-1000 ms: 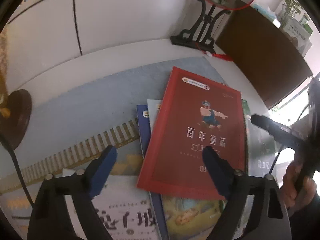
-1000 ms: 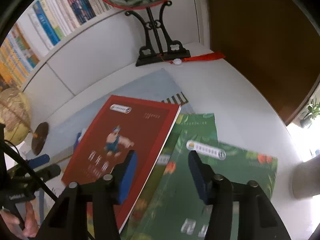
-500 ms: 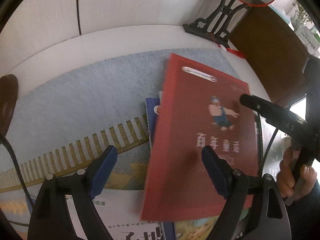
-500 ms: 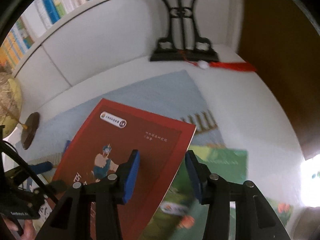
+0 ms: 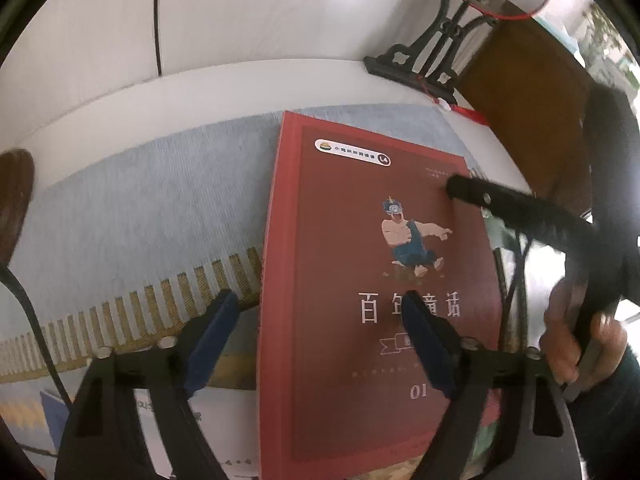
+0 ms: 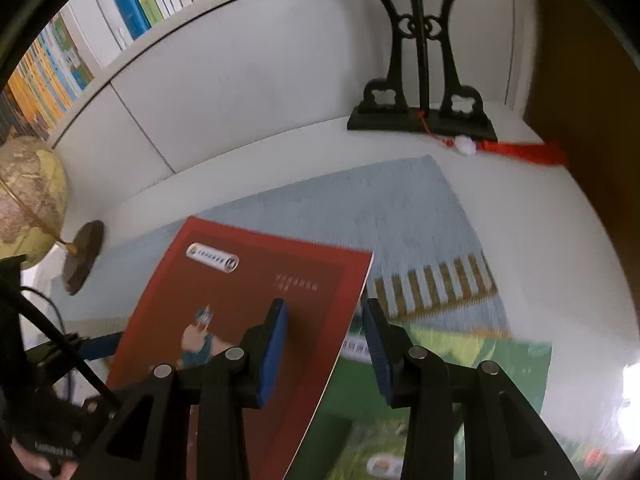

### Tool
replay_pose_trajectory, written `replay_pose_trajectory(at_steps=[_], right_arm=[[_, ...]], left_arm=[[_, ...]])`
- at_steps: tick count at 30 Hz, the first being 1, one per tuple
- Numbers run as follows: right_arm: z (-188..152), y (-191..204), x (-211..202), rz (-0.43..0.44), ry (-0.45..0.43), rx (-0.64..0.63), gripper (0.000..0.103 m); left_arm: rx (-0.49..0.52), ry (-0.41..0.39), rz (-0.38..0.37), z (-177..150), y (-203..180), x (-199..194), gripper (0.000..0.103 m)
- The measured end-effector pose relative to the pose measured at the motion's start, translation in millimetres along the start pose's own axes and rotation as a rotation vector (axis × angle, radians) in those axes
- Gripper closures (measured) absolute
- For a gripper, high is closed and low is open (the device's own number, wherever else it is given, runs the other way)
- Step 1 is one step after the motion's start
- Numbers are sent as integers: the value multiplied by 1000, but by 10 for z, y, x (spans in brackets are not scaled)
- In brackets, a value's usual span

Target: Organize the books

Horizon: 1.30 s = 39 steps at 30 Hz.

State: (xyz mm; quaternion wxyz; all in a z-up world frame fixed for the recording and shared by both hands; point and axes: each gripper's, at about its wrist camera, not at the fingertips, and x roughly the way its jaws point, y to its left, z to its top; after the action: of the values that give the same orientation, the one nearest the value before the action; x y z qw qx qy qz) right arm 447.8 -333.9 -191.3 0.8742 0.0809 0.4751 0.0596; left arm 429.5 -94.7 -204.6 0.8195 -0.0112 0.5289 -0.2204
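Observation:
A red children's book (image 5: 360, 280) lies on top of other books, with its cover up. My left gripper (image 5: 322, 320) hangs over its lower left part. The spine edge sits between the closing jaws and the right finger is above the cover, with no pad pressing. In the right wrist view the same red book (image 6: 248, 300) has its right edge between the closing jaws of my right gripper (image 6: 324, 340). The left pad is above the cover and the right pad stands clear of the edge. A green book (image 6: 440, 380) lies under it on the right.
A blue-grey mat (image 6: 360, 208) with a fence pattern covers the white counter. A black fan stand (image 6: 420, 120) with a red tassel stands at the back, and a globe (image 6: 28, 200) at the left. Shelved books (image 6: 120, 8) line the wall above. A brown panel (image 5: 532, 120) bounds the right side.
The red book has swung straighter and slid towards the back over the pile. My right gripper came in over its right edge. Both pairs of jaws have narrowed.

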Motion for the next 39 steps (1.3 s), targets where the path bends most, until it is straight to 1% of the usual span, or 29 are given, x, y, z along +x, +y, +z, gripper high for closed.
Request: replay_pose_trajectory(at_steps=[1, 2, 3, 6, 8, 10, 11, 12, 14, 16, 17, 19, 20, 23, 24, 25, 26, 27, 29, 30, 31, 33, 34, 36, 37, 39], right_arm=[[27, -3, 39, 2, 3, -5, 65], [49, -23, 78, 15, 7, 3, 64], [75, -53, 107, 33, 9, 20, 64], [124, -165, 183, 109, 33, 107, 63], [132, -177, 195, 133, 32, 117, 64], [130, -145, 120, 160, -9, 95, 67], [134, -132, 45, 186, -38, 90, 67], [150, -126, 9, 209, -45, 92, 67], [188, -141, -63, 280, -59, 116, 67], [205, -183, -117, 393, -62, 158, 67], [213, -200, -120, 429, -53, 175, 67], [223, -239, -40, 529, -8, 225, 67], [211, -250, 23, 544, 18, 244, 67], [131, -206, 268, 503, 104, 258, 67], [91, -162, 317, 515, 127, 262, 67], [62, -112, 317, 530, 128, 257, 69], [37, -39, 285, 535, 122, 240, 73], [17, 47, 238, 511, 108, 210, 76], [-6, 179, 152, 412, 75, 144, 89], [-18, 232, 108, 379, 58, 113, 90], [-26, 260, 72, 368, 45, 99, 91], [-44, 359, -35, 317, 7, 48, 91], [-54, 418, -94, 292, -15, 12, 91], [-97, 580, -250, 234, -68, -98, 91], [-124, 692, -320, 217, -88, -157, 91], [-159, 779, -382, 232, -95, -199, 91]], left_arm=[[19, -8, 7, -15, -22, -11, 37], [28, -10, -3, -11, -34, -9, 42], [27, -9, -15, -20, -36, -16, 43], [30, -19, -22, -37, -28, -32, 45], [23, -27, -31, -51, -3, -46, 45], [22, -29, -32, -69, 13, -72, 45], [23, -31, -31, -71, 12, -77, 45], [23, -33, -29, -73, 11, -81, 45], [19, -37, -29, -66, 6, -85, 45], [17, -42, -28, -80, 12, -96, 45], [18, -45, -30, -84, 10, -100, 45], [21, -52, -41, -97, 22, -112, 45], [24, -52, -49, -102, 35, -115, 46], [39, -52, -49, -109, 25, -122, 46], [38, -50, -50, -109, 27, -123, 45], [35, -49, -51, -107, 31, -126, 45], [28, -46, -52, -106, 35, -128, 45], [23, -43, -52, -104, 40, -130, 45], [5, -25, -61, -103, 70, -148, 45], [-8, -10, -70, -112, 91, -167, 44], [-15, -3, -76, -133, 110, -189, 44], [-28, 20, -101, -207, 141, -248, 44], [-33, 24, -107, -238, 149, -261, 45], [-44, 7, -120, -321, 180, -347, 44], [-52, 4, -130, -347, 195, -379, 43], [-79, 8, -144, -377, 233, -411, 41]])
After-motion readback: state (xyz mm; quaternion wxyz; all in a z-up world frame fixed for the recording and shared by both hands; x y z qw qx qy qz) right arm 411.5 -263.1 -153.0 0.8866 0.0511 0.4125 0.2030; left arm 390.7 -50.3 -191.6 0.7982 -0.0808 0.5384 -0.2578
